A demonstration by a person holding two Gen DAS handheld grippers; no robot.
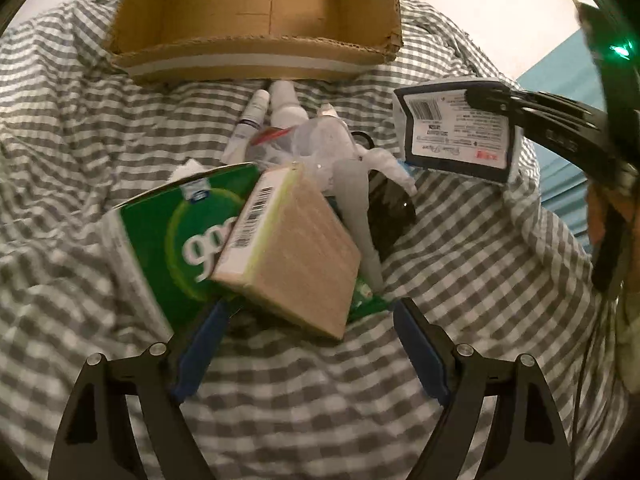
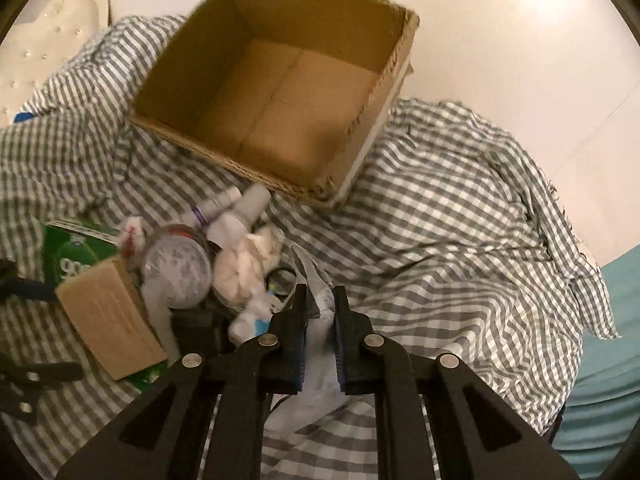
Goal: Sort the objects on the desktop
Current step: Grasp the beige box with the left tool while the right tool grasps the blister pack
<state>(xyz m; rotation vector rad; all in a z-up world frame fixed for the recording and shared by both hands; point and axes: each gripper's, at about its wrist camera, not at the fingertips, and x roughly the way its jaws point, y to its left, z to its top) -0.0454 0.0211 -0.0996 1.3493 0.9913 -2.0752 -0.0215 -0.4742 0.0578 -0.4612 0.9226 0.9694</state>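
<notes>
The right tool grips a white packet – lifted clear of the pile, likely for the cardboard box at twelve o'clock. The left tool stands open near the tan box, holding nothing.

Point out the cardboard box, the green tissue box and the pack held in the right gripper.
cardboard box [image 2: 280,92]: right wrist view, inside floor.
green tissue box [image 1: 160,240]: left wrist view, printed green face.
white pack [image 1: 452,128]: left wrist view, label side with barcode.

Rumpled grey-and-white checked cloth covered the work surface, pale cream wall lay behind, teal fabric showed at right, bright glare fell on the wall.
</notes>
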